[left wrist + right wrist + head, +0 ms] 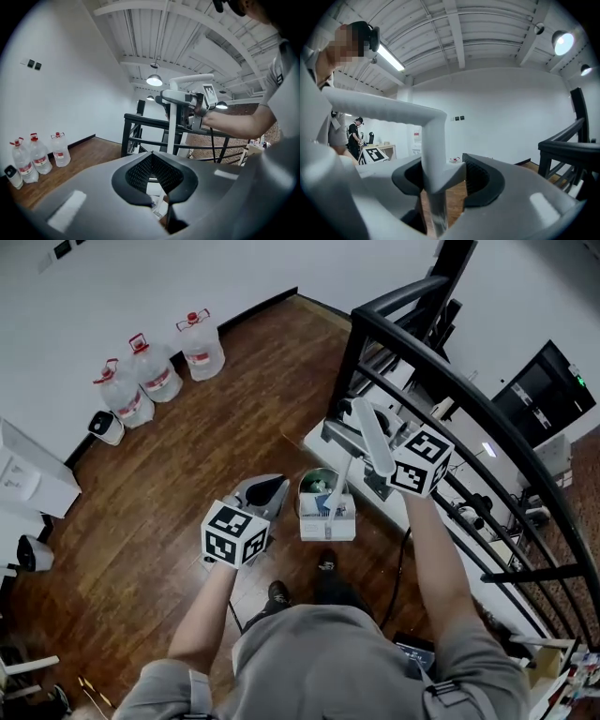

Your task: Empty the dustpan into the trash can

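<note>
The right tool (440, 178) is clenched on the white handle (433, 140) of the dustpan (326, 519), just below the bend at its top, with a pad pressing the shaft from each side. Gripped this high, the long handle lets the box of the pan hang or stand low while the person stays upright. I judge that it also keeps the box level, so nothing spills before the tip. The pan's white box sits just ahead of the person's shoes (326, 563). Whether it rests on the wooden floor (234, 409) or is lifted off it cannot be told.

Just beyond the box is the trash can (317, 482), small and round, with something green inside. The two look touching or nearly so. The left tool (152, 159) is closed on nothing, its tips meeting. It is held out to the left of the pan, near it but apart, probably to steady or tilt the box.

A black railing (441, 371) runs close along the right, beside the right arm, so a swing of the handle that way would meet it. A dark cable (403, 559) lies on the floor to the right of the feet. Three water jugs (150, 369) stand by the far left wall, well apart from the work.
</note>
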Action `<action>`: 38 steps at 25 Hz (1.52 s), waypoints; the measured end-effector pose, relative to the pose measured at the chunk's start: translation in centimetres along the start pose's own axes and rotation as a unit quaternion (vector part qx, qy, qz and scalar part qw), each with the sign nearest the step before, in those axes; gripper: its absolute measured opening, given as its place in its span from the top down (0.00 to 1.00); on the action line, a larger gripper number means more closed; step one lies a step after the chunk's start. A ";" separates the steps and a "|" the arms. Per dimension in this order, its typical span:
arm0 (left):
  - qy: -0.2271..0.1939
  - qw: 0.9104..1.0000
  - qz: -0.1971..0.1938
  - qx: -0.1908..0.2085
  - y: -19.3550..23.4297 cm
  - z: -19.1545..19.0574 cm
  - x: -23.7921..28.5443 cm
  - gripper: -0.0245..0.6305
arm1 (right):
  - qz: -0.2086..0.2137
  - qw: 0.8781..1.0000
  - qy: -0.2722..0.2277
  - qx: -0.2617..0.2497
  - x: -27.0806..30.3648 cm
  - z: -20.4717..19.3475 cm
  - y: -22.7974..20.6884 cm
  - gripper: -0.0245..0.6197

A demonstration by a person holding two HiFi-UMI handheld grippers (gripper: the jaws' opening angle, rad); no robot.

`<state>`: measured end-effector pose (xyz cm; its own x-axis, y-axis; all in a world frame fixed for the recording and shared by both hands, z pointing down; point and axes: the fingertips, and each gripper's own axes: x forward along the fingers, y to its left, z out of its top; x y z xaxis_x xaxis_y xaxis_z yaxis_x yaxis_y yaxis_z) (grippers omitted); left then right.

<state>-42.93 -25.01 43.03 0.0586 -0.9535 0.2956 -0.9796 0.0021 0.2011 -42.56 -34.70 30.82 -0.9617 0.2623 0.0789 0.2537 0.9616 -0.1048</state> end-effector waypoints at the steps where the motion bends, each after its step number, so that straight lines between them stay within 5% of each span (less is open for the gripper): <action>1: 0.000 1.000 0.001 0.002 0.5 0.5 1.0 0.96 | 0.004 1.000 -0.012 0.006 0.5 0.3 -1.4 0.67; 11: 0.005 0.999 0.049 0.006 5.2 7.9 13.7 0.96 | 0.002 0.997 -0.027 0.067 5.8 3.6 -17.5 0.68; 19: 0.008 0.997 0.073 -0.024 12.7 8.1 17.7 0.96 | -0.013 0.995 -0.017 0.102 14.8 1.9 -26.1 0.68; 28: 0.011 0.998 0.052 -0.042 19.1 8.9 20.5 0.96 | -0.049 0.990 0.033 0.132 24.5 -1.8 -33.1 0.68; 38: 0.017 0.996 0.063 -0.057 23.6 8.4 19.9 0.96 | -0.061 0.986 0.064 0.144 29.6 -4.7 -35.4 0.68</action>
<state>-66.46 -46.44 45.84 -0.0552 -0.9325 0.3570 -0.9517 0.1573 0.2637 -79.52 -60.55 41.56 -0.9577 0.1720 0.2307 0.0793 0.9284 -0.3629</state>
